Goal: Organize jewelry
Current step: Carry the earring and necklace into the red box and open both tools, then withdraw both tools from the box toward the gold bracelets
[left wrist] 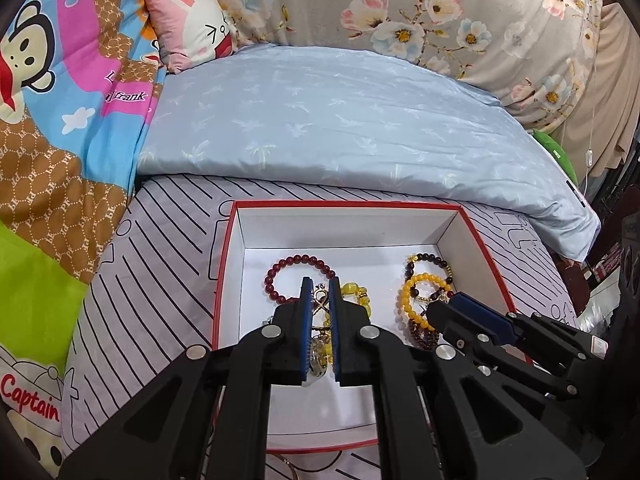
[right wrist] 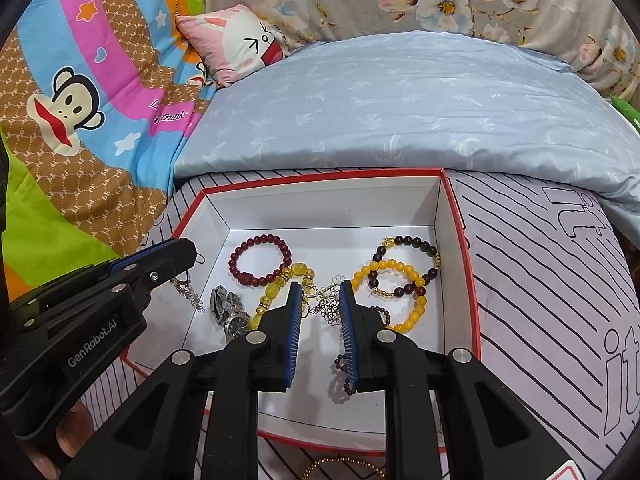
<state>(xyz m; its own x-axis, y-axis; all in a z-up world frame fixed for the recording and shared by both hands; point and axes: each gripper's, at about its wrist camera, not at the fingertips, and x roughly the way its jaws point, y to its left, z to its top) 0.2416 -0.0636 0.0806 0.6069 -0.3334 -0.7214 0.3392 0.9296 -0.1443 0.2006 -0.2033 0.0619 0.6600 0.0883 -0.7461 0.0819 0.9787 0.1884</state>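
Box (right wrist: 456, 240): matt white card inside, red outer edge. Dark red bead bracelet (right wrist: 260, 260) and yellow bead bracelet (right wrist: 394, 292): glossy, smooth beads. Wristwatch (right wrist: 230, 312): polished metal. Gripper (right wrist: 320, 304) bodies: matt black plastic, blue ribbed pads. Pale blue quilt (right wrist: 400, 112): smooth cloth with a slight sheen.

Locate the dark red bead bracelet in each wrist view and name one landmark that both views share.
Left wrist view: dark red bead bracelet lies in the box's far left part, just beyond the left gripper.
Right wrist view: same bracelet, upper left of the box floor.
Shared landmark: the red-rimmed white box.
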